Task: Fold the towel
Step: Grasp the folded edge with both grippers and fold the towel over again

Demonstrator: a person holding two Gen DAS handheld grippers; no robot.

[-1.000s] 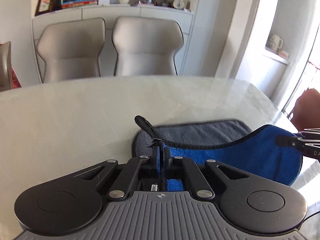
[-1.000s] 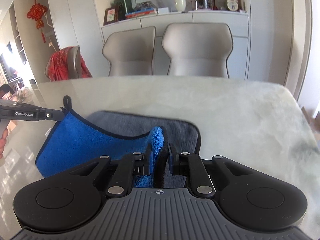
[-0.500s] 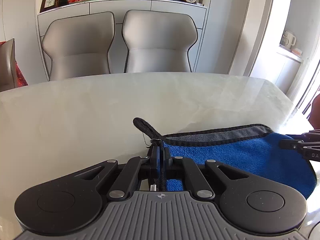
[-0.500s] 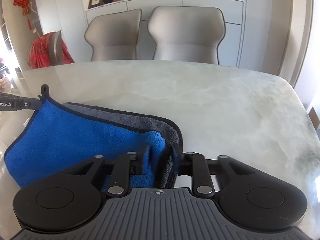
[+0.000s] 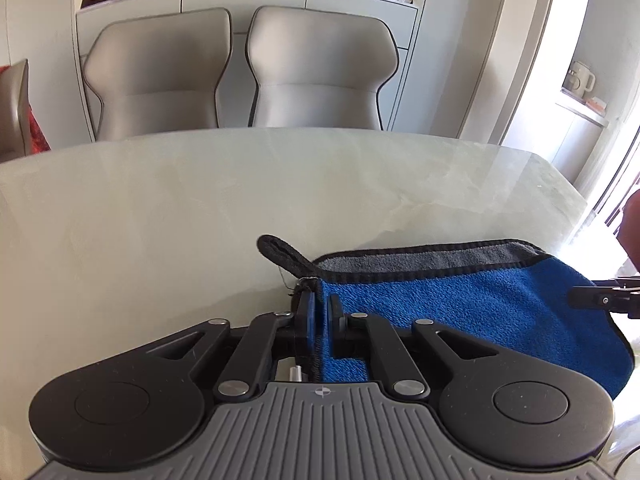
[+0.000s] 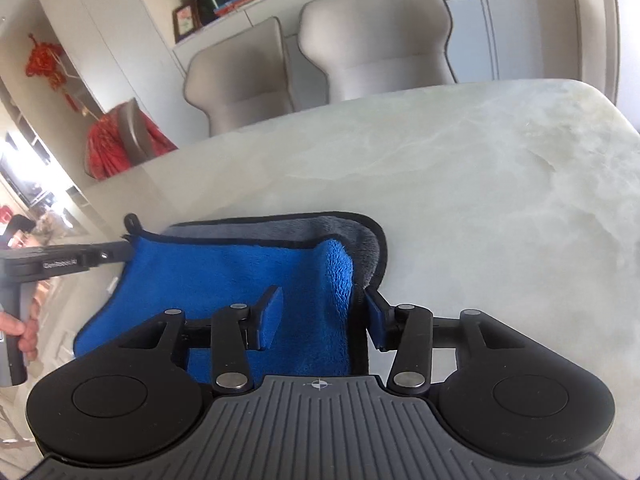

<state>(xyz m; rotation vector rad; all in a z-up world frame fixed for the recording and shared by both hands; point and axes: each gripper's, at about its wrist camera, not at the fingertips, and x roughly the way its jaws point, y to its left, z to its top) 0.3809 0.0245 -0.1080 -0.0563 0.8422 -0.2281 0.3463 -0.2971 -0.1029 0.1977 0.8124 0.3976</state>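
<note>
The towel (image 5: 460,304) is blue on one face and grey on the other, with a black hem and a black hanging loop (image 5: 280,254). It lies folded on the marble table, blue layer over the grey layer (image 6: 280,232). My left gripper (image 5: 322,312) is nearly shut, with the towel's left corner by the loop between its fingers. My right gripper (image 6: 322,304) is open, its fingers either side of the towel's right corner (image 6: 340,276), which rests loose. The right gripper's tip shows at the left wrist view's right edge (image 5: 600,300).
The marble table (image 5: 200,208) stretches far ahead and to both sides of the towel. Two grey chairs (image 5: 240,72) stand behind its far edge before a white sideboard. A chair with a red cloth (image 6: 120,140) stands at the left.
Both grippers have carried the blue edge forward and down over the grey layer. My right gripper has opened and let go of its corner. The left one's fingers have parted slightly.
</note>
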